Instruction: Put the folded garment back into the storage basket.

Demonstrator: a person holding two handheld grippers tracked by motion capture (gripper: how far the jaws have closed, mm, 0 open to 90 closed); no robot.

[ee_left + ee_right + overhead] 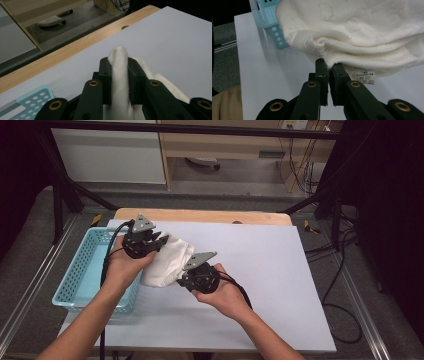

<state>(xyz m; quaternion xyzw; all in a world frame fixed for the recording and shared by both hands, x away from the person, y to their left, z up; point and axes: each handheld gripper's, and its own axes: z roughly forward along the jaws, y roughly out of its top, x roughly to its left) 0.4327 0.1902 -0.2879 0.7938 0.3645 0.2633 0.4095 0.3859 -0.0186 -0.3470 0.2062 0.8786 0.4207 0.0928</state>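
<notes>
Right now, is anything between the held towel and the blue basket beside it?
Nothing visible. Both the left gripper and right gripper clamp the white towel, lifted right next to the open basket.

basket: at the table's left edge
towel: just right of the basket, above the table

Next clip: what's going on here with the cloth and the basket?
A person holds a folded white towel between two hand-held grippers, over the white table sheet. The left gripper is clamped on one fold of it, and the right gripper pinches its hemmed edge near the care label. A light blue perforated plastic basket sits just left of the towel.
</notes>
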